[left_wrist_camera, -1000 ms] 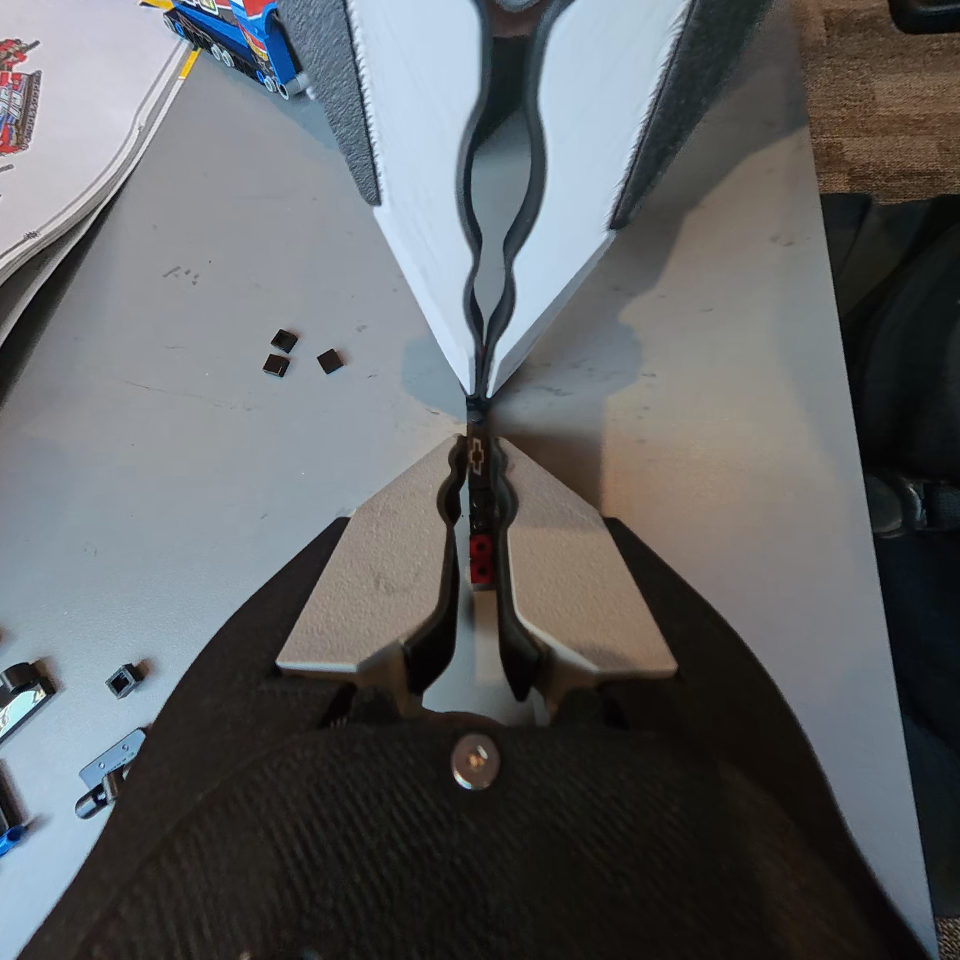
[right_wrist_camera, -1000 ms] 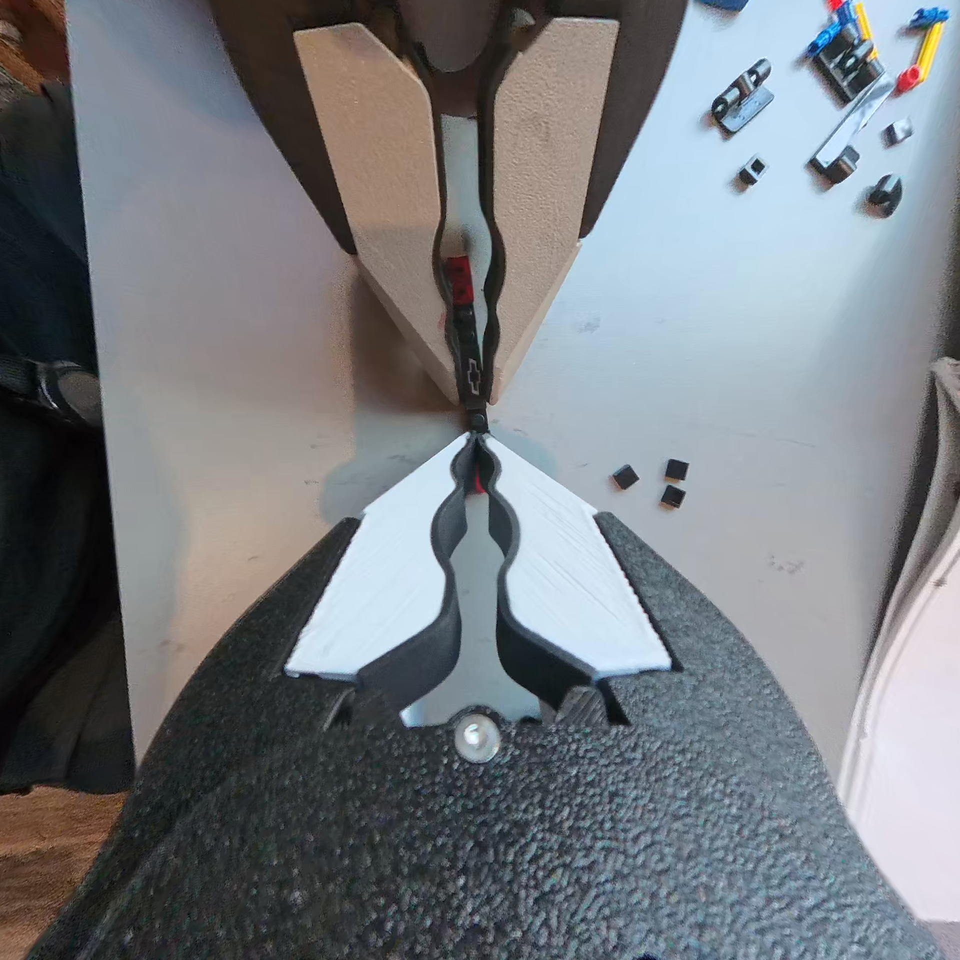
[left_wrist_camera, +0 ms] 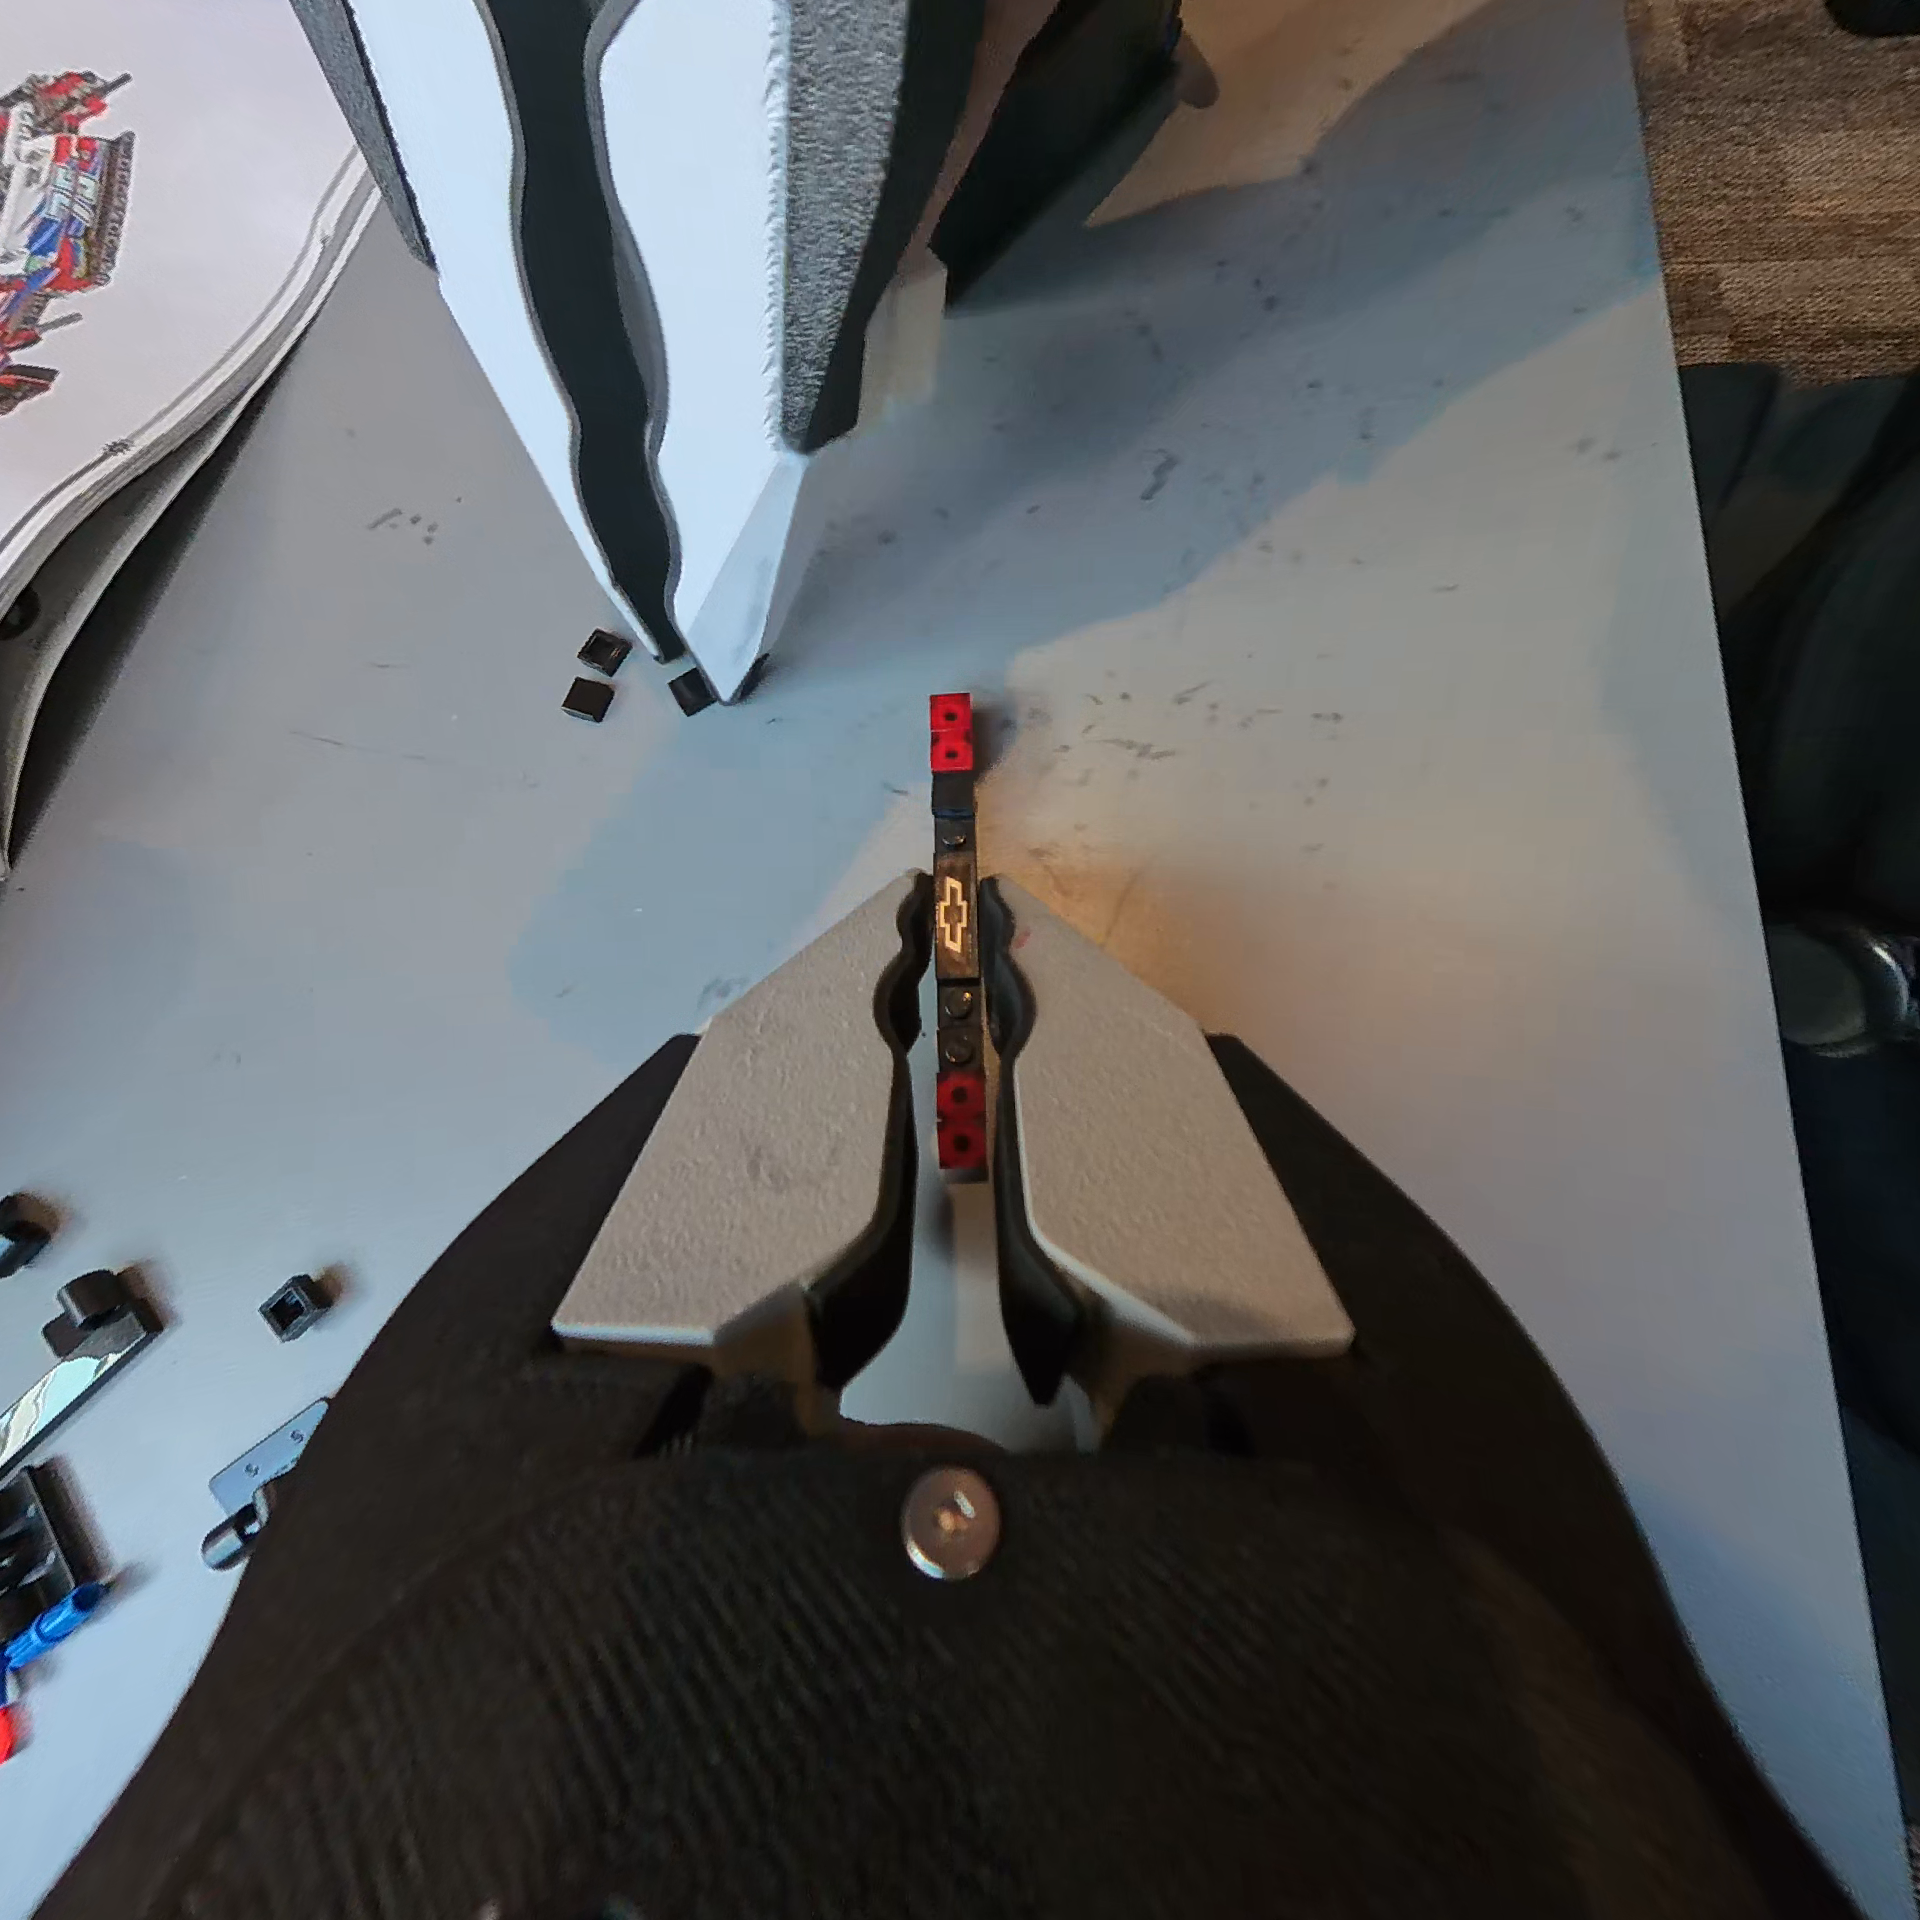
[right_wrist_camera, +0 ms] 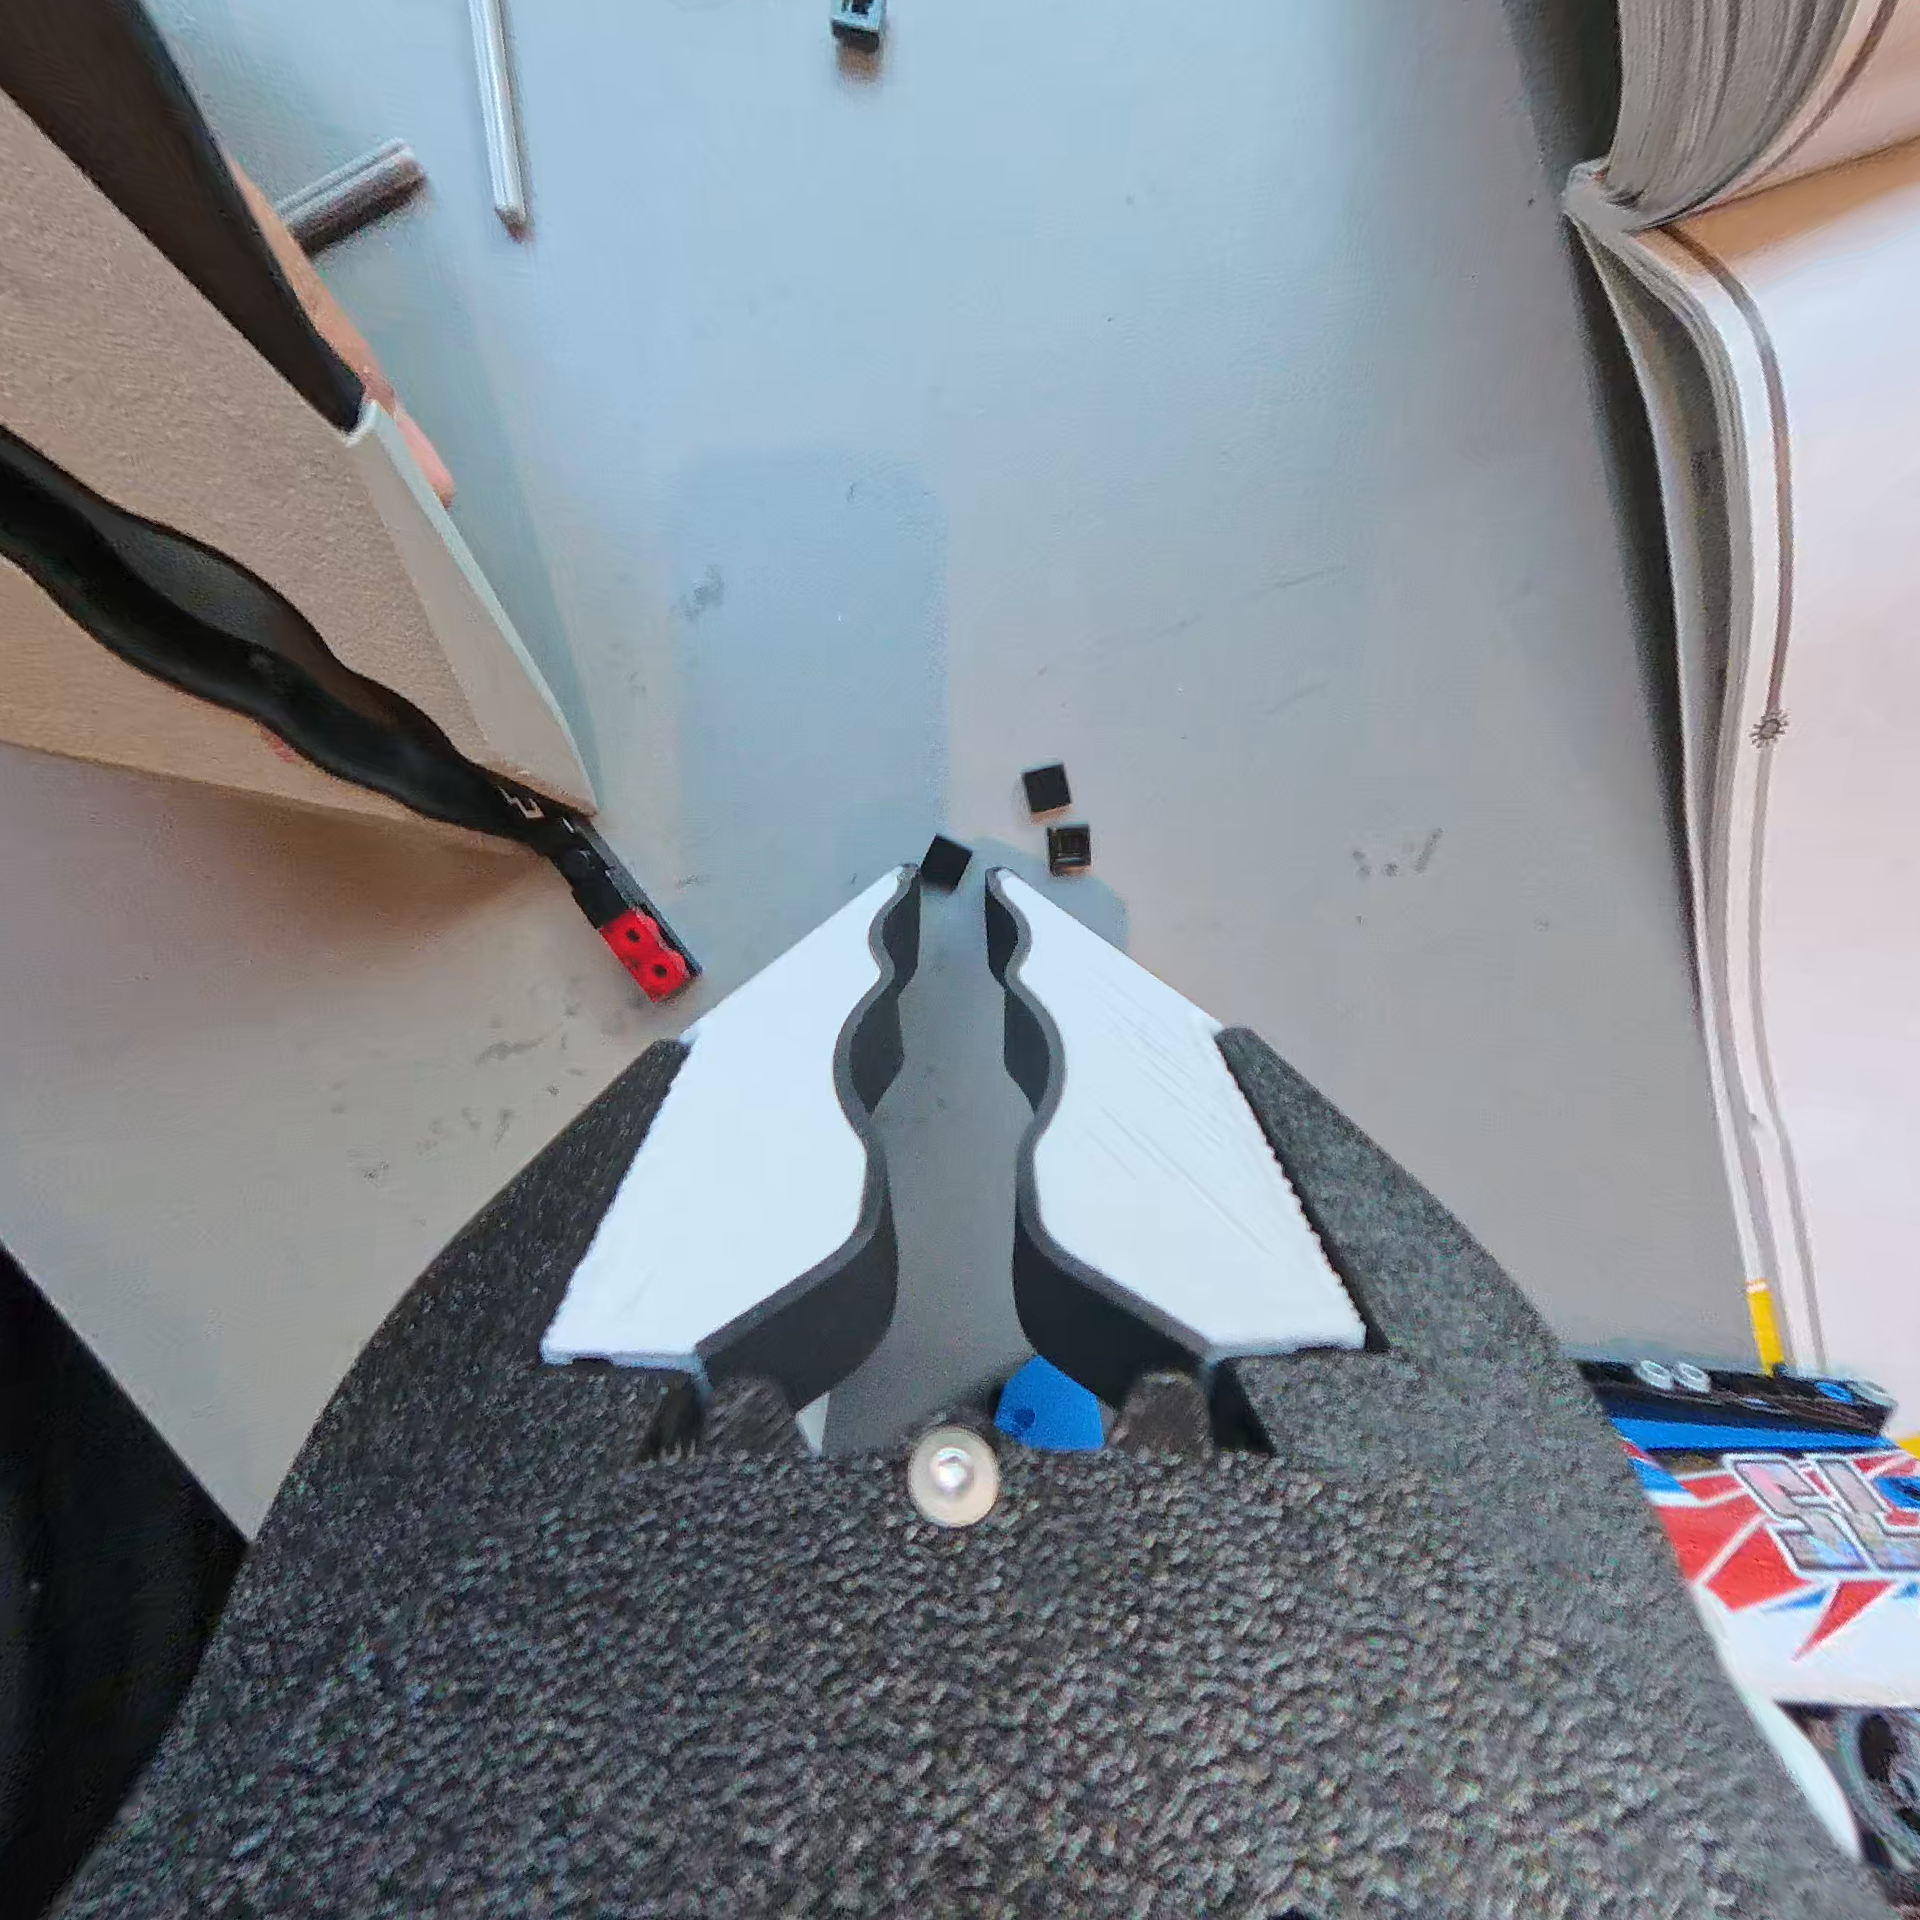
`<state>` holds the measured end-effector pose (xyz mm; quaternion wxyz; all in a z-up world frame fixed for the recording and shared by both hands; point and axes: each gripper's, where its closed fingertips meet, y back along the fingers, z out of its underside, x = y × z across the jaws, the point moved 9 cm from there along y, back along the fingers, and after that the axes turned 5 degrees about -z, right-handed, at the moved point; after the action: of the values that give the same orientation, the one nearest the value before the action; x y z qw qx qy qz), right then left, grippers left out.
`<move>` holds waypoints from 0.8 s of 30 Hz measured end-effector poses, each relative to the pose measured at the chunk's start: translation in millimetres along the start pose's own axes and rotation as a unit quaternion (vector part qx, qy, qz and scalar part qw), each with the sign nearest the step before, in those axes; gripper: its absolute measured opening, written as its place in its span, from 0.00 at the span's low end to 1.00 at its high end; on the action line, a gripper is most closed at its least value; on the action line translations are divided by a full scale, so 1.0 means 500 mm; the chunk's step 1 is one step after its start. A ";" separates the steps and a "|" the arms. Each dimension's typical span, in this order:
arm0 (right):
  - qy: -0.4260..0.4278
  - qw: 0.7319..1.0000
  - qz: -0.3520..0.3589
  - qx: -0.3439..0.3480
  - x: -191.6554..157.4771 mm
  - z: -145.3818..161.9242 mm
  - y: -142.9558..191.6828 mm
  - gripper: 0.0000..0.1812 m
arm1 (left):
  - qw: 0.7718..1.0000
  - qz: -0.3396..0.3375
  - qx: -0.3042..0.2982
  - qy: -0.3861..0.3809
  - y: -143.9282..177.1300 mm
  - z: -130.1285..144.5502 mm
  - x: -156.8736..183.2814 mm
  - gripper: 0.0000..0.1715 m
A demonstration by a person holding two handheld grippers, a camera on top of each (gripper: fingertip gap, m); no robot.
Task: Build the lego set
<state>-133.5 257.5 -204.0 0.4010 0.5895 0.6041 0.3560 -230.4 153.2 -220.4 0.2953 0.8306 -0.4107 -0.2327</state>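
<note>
- The left gripper (left_wrist_camera: pixel 954 904) has its jaws closed on a long thin strip assembly (left_wrist_camera: pixel 956 935): black in the middle with a gold emblem tile, and a red two-hole piece at each end.
- In the left wrist view the strip points away from the camera, its far red end (left_wrist_camera: pixel 951 734) sticking out past the jaws over the bench (left_wrist_camera: pixel 1351 727); whether that end touches the surface I cannot tell.
- The right gripper (right_wrist_camera: pixel 951 878) has its jaws a narrow way apart and holds nothing. They are lowered over one small black square tile (right_wrist_camera: pixel 945 860), which lies at the mouth of the gap.
- Two more black tiles (right_wrist_camera: pixel 1058 821) lie just beyond it, close together on the bench.
- Judged from this, the strip is a sub-assembly partly done, and the next step looks like picking a tile to press onto it.
- Much is left: loose parts lie at the near left in the left wrist view, among them a small black clip (left_wrist_camera: pixel 296 1304), a grey hinge piece (left_wrist_camera: pixel 260 1481) and a chrome part (left_wrist_camera: pixel 62 1392).
- A built blue, white and red vehicle section (right_wrist_camera: pixel 1766 1538) sits at the near right in the right wrist view, so part of the set is already together.
- The open instruction booklet (left_wrist_camera: pixel 156 260) lies at the far left.
</note>
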 end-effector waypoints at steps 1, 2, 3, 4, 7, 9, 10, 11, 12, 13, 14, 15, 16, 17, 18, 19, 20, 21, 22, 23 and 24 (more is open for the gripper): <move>-0.008 1.000 -0.004 0.003 0.002 -0.001 0.000 0.06 | 1.000 0.000 0.000 0.000 0.000 0.000 0.000 0.03; -0.014 1.000 -0.005 0.003 0.005 -0.002 0.001 0.06 | 1.000 0.000 0.000 -0.001 0.001 0.001 0.000 0.03; -0.018 1.000 -0.005 0.003 0.007 -0.002 0.001 0.05 | 1.000 0.000 0.000 -0.001 0.001 0.001 0.000 0.03; -0.022 1.000 -0.008 0.004 0.008 -0.004 0.001 0.04 | 1.000 0.000 0.000 0.000 0.001 0.001 0.000 0.03; -0.026 0.999 -0.019 0.004 0.004 -0.008 -0.001 0.04 | 1.000 0.000 0.000 -0.001 0.002 0.001 0.000 0.03; -0.024 1.000 -0.011 0.001 0.005 -0.009 0.001 0.04 | 1.000 0.000 0.000 0.000 0.002 0.002 0.000 0.03; -0.025 1.000 -0.007 0.000 0.007 -0.010 0.001 0.04 | 1.000 0.000 0.000 0.001 0.002 0.002 0.000 0.03; -0.027 1.000 -0.008 0.000 0.009 -0.010 0.001 0.04 | 1.000 0.000 0.000 0.001 0.002 0.002 0.000 0.03; -0.030 0.999 -0.013 0.002 0.010 -0.011 0.000 0.04 | 1.000 0.000 0.000 0.001 0.002 0.002 0.000 0.03; -0.033 0.999 -0.018 0.003 0.009 -0.012 -0.001 0.04 | 1.000 0.000 0.000 0.000 0.002 0.002 0.000 0.03; -0.034 0.999 -0.022 0.002 0.009 -0.013 -0.002 0.05 | 1.000 0.000 0.000 0.000 0.002 0.002 0.000 0.03; -0.034 0.999 -0.022 0.001 0.009 -0.014 -0.004 0.05 | 1.000 0.000 0.000 0.001 0.002 0.002 0.000 0.03; -0.032 0.999 -0.020 -0.001 0.009 -0.014 -0.006 0.05 | 1.000 0.001 -0.001 0.002 0.002 0.002 -0.001 0.03; -0.031 0.999 -0.019 -0.002 0.009 -0.015 -0.007 0.04 | 1.000 0.001 -0.001 0.003 0.002 0.002 -0.001 0.03; -0.028 0.999 -0.018 -0.001 0.008 -0.015 -0.007 0.04 | 1.000 0.002 -0.001 0.004 0.002 0.002 -0.001 0.03; -0.021 1.000 -0.017 -0.003 0.007 -0.014 -0.007 0.04 | 1.000 0.002 -0.001 0.004 0.002 0.002 -0.001 0.03; -0.010 1.000 -0.019 -0.007 0.003 -0.013 -0.005 0.04 | 1.000 0.002 -0.001 0.004 0.002 0.002 -0.001 0.03; 0.004 1.000 -0.022 -0.010 -0.002 -0.012 -0.004 0.04 | 1.000 0.002 -0.001 0.004 0.002 0.002 -0.001 0.03; 0.018 1.000 -0.023 -0.012 -0.007 -0.010 -0.002 0.04 | 1.000 0.002 -0.001 0.004 0.003 0.003 -0.001 0.03; 0.034 0.999 -0.022 -0.016 -0.013 -0.008 -0.001 0.04 | 1.000 0.002 -0.001 0.004 0.003 0.003 -0.001 0.03; 0.052 0.998 -0.018 -0.021 -0.018 -0.006 0.001 0.04 | 1.000 0.001 -0.001 0.004 0.003 0.003 -0.001 0.03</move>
<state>-136.2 248.8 -201.5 0.3880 0.5502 0.6272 0.3915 -232.3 152.5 -220.4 0.2980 0.8308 -0.4105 -0.2290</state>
